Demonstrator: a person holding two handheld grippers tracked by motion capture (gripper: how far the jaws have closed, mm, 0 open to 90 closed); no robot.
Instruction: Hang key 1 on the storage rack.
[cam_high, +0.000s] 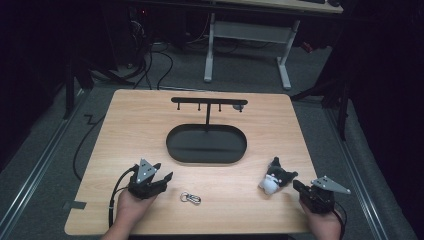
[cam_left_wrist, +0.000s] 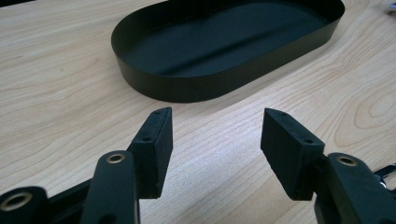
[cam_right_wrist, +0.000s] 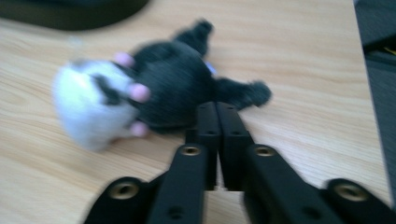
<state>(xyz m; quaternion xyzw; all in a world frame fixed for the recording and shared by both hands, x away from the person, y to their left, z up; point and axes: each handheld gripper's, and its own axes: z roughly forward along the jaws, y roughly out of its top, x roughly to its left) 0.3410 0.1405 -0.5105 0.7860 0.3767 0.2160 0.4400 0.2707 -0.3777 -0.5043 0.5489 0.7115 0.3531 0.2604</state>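
One plush toy (cam_high: 274, 177) lies lower right, just off your closed right hand-held gripper (cam_high: 296, 185). One key clip (cam_high: 190, 198) sits bottom centre beside your left hand-held gripper (cam_high: 162, 172), jaws apart and empty.

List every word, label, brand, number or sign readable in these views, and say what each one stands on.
None: no readable text anywhere.
Black oval tray and its hook stand: plain, no label.
Black-and-white plush toy: no tag or lettering visible; blurred in the right gripper view.
Metal key clip: too small to show any marking.
Left claw and right claw: unmarked black parts.
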